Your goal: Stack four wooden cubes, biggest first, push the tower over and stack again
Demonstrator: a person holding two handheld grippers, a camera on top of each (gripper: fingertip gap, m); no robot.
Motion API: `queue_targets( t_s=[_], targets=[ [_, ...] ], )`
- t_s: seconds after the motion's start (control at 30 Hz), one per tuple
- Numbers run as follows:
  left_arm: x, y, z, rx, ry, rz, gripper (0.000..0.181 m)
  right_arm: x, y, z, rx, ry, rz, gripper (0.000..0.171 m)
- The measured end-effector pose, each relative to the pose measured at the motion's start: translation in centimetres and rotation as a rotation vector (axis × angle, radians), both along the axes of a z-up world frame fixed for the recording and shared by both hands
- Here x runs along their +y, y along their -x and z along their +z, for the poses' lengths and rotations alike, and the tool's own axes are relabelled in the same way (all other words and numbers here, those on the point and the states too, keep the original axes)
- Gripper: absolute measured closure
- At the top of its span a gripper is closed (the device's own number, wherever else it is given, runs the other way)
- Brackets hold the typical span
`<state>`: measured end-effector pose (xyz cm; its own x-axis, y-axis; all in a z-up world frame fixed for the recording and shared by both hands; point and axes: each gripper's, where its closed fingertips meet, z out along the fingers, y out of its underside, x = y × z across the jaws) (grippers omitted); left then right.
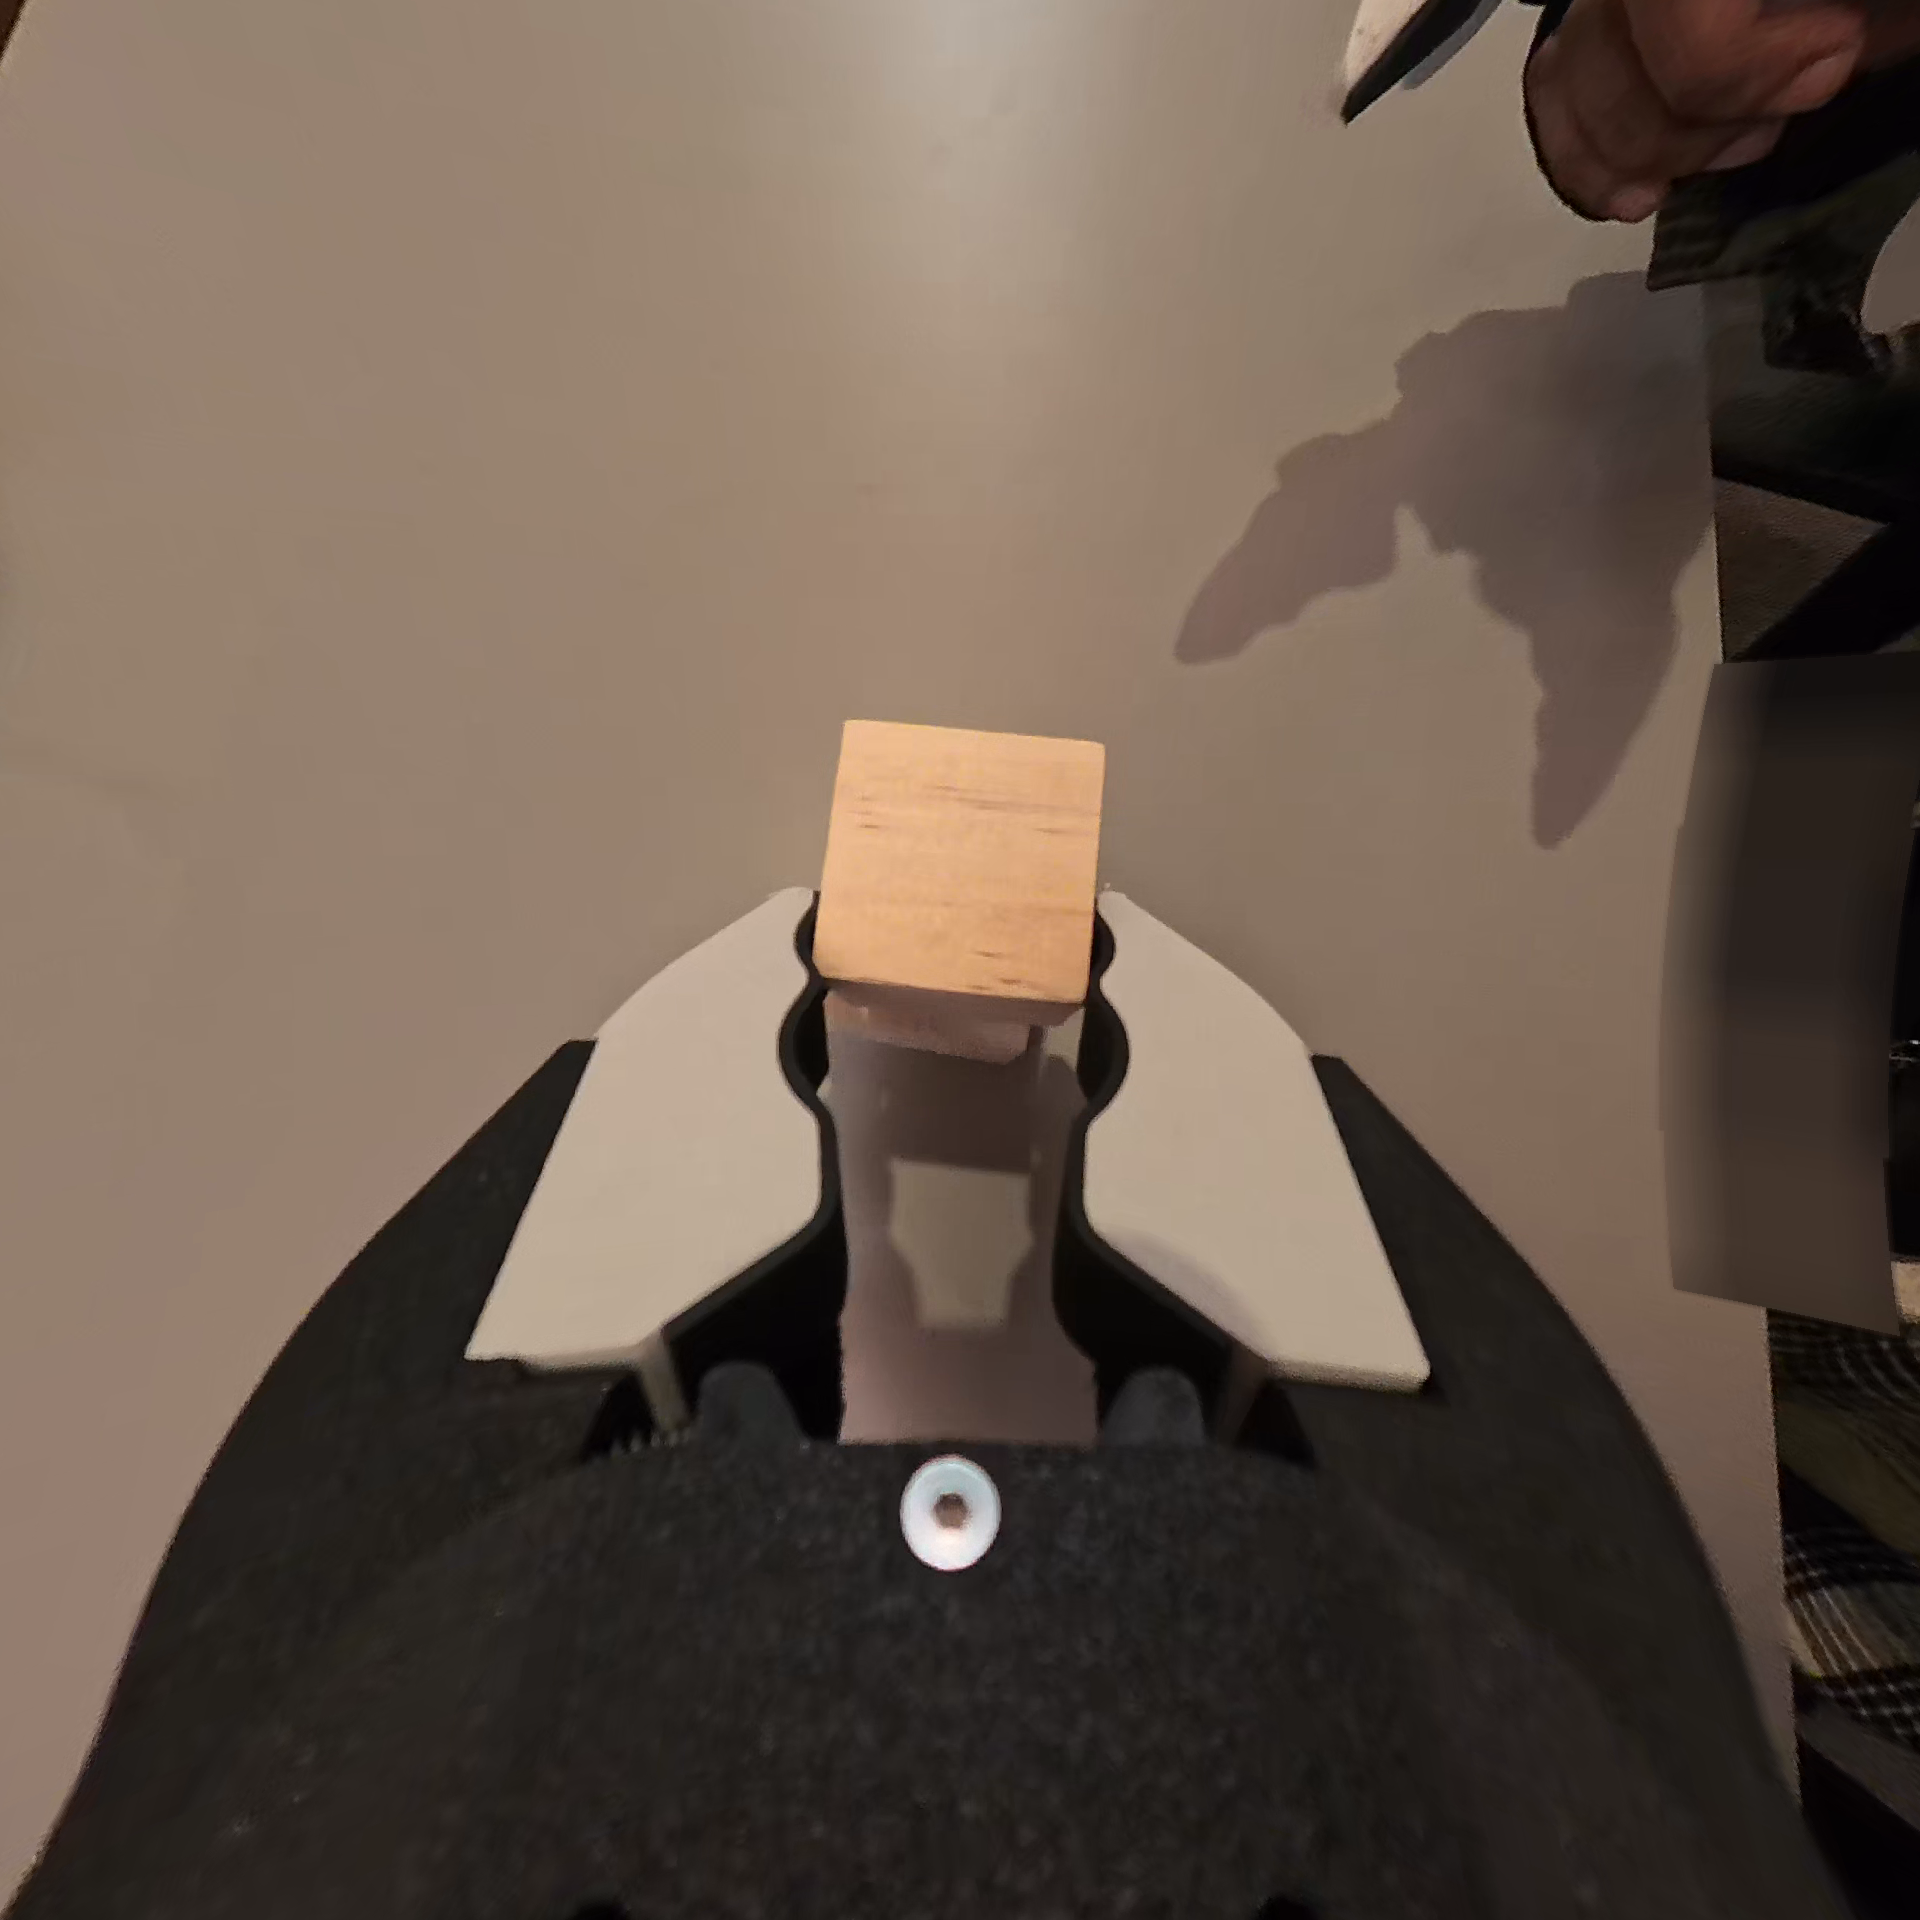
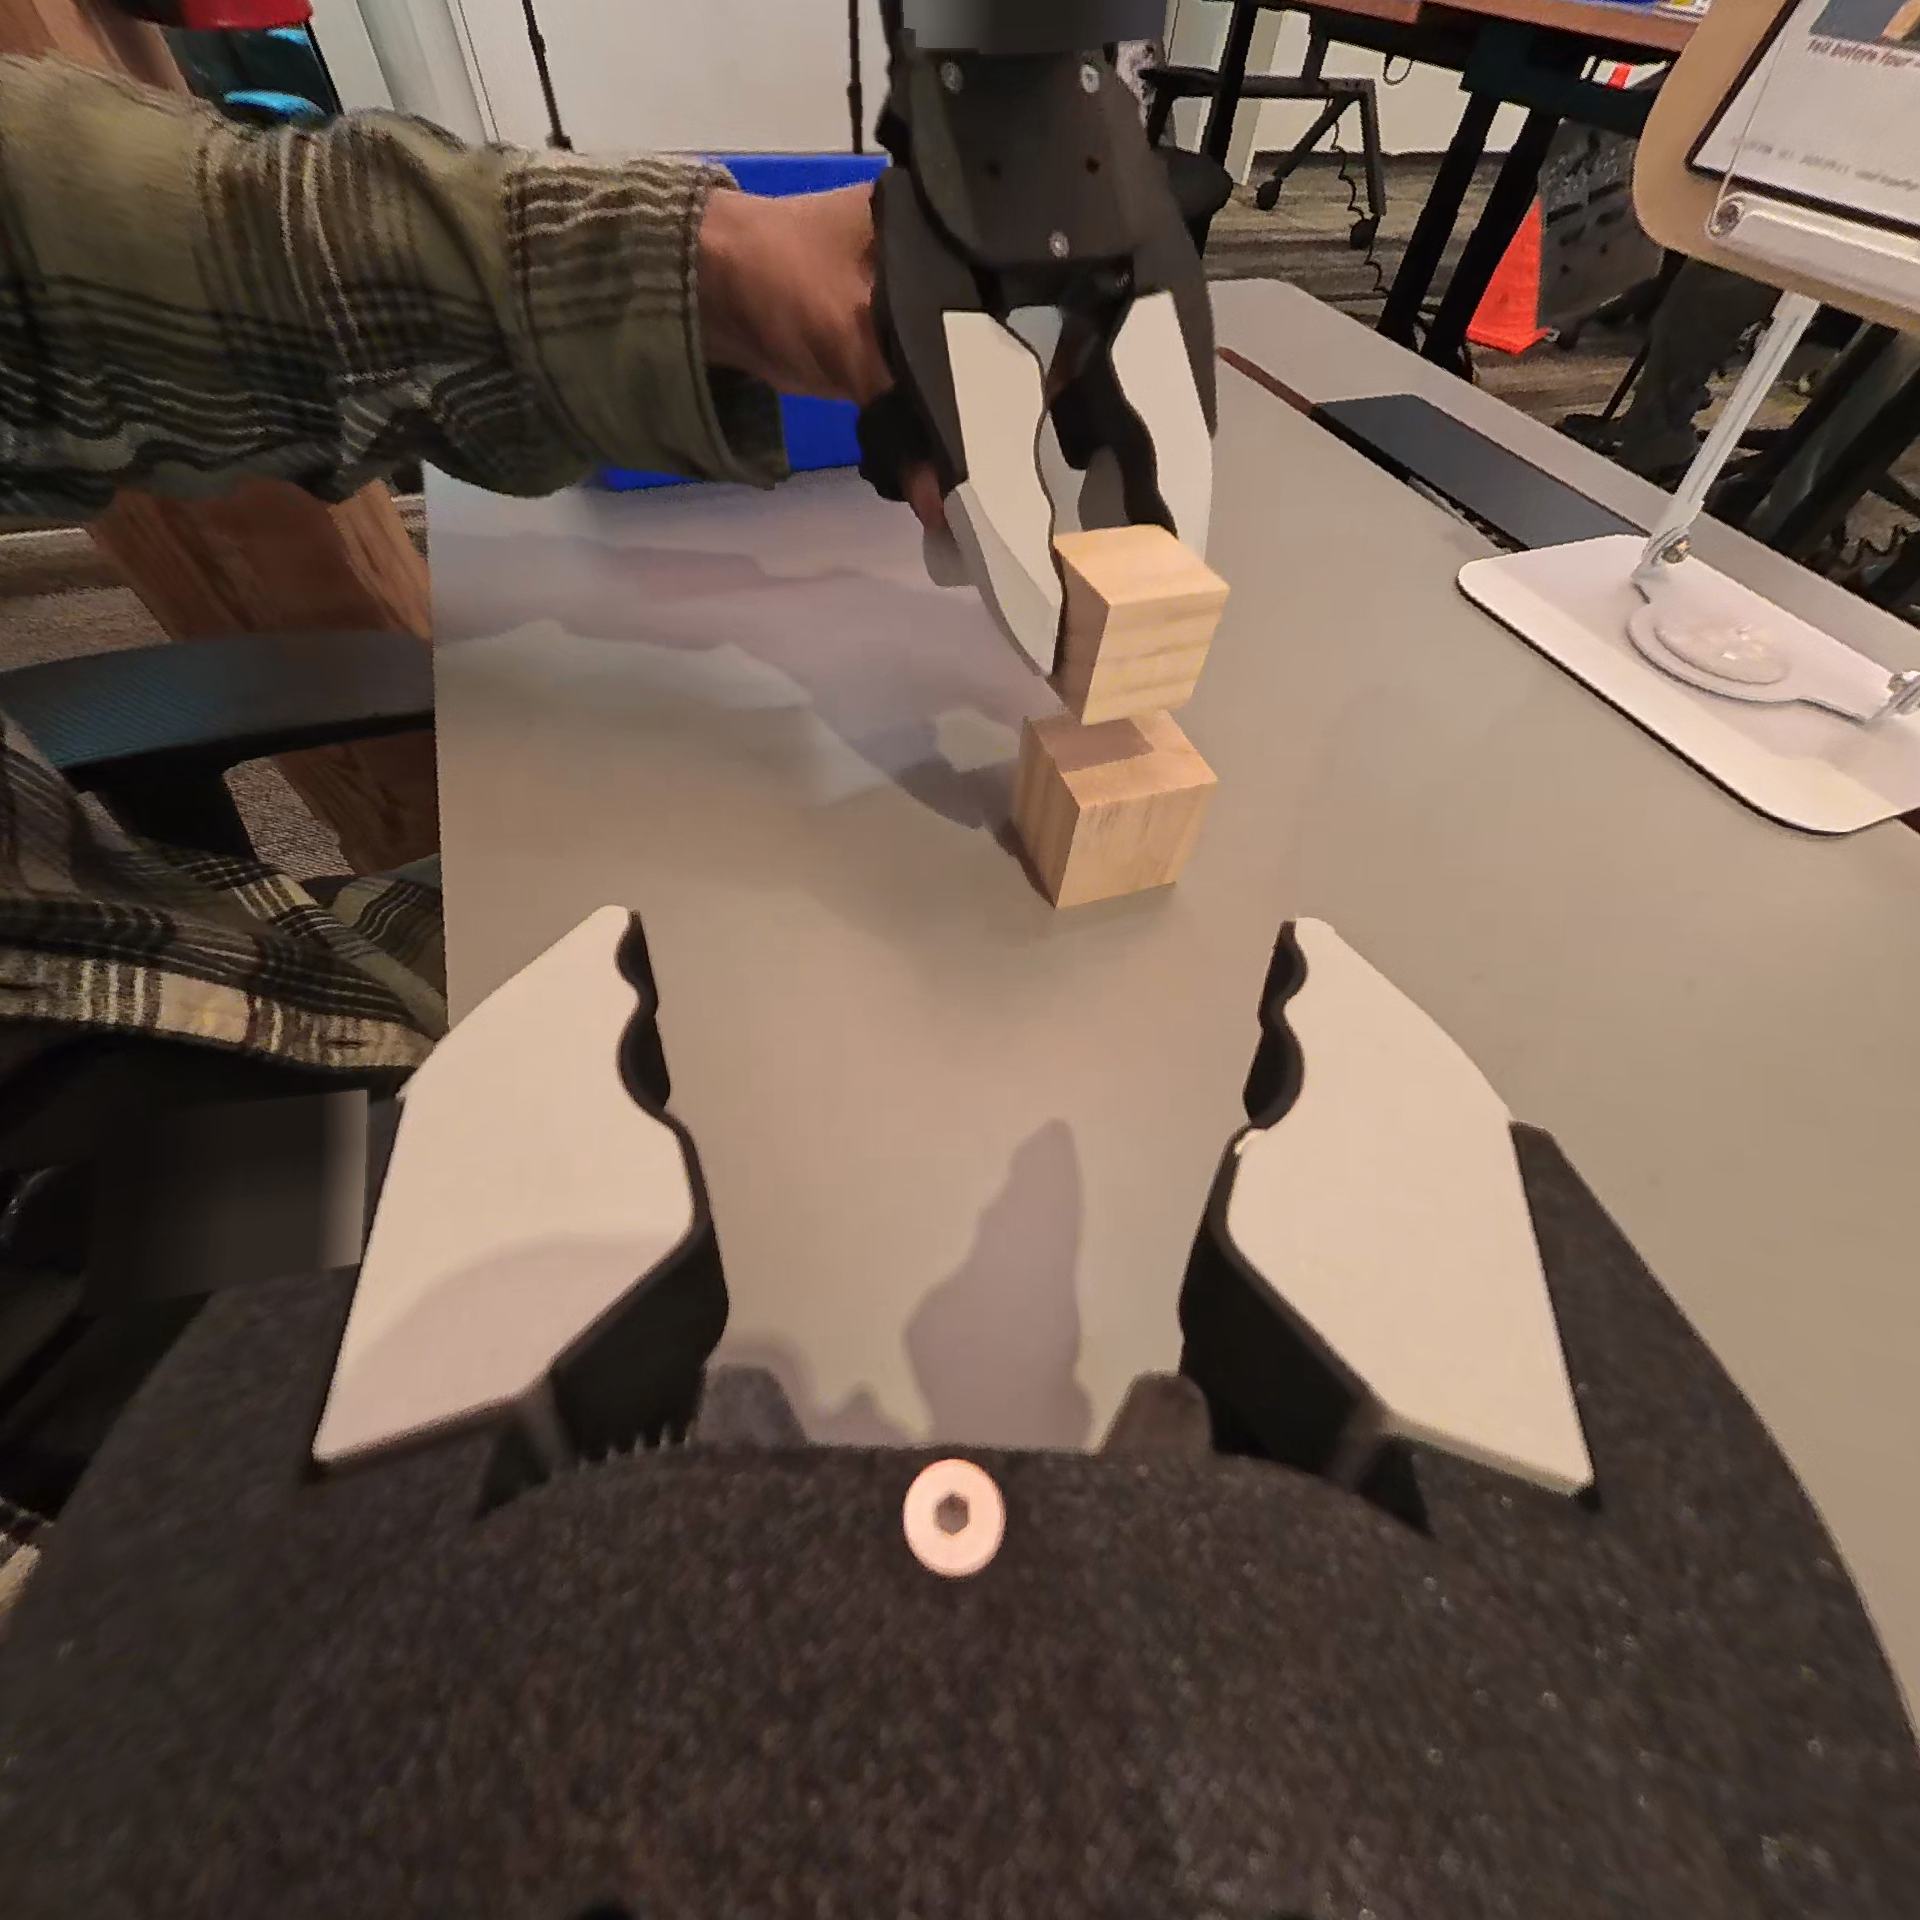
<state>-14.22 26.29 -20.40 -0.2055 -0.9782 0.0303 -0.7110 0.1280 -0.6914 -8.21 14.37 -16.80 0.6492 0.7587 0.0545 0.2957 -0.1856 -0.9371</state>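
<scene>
Left gripper (image 1: 956, 925) is clamped on a wooden cube (image 1: 961, 868), fingertips pressing its two sides, pointing down at the grey table (image 1: 520, 468). In the right wrist view that same gripper (image 2: 1127, 592) comes down from above with the held cube (image 2: 1143, 623) directly over a second, larger cube (image 2: 1112, 805) that sits on the table (image 2: 1455, 987). The held cube's bottom edge is at or just above the lower cube's top; cannot tell if they touch. It looks slightly rotated and offset toward the right relative to the lower one. From the left wrist view only a sliver of the lower cube (image 1: 935, 1023) shows under the held one. Right gripper (image 2: 961, 1039) is empty with jaws spread wide, hovering low over the table on the near side of the cubes, apart from them. A hand (image 2: 800, 291) in a plaid sleeve (image 2: 312, 312) holds the left gripper; in the left wrist view another hand (image 1: 1683, 94) shows top right. White stand base (image 2: 1662, 665) sits on the table off to the right, well apart from the cubes. Only two cubes visible in either view.
</scene>
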Motion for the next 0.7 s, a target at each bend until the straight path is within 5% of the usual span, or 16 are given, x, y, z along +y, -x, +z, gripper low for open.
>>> queue_targets(
  t_s=[0.7],
  targets=[
    [0.5,-0.6,-2.2,0.048,-0.005,-0.023,0.136,0.1,-0.4,-0.3,0.007,0.012,-0.001,0.061]
  ],
)
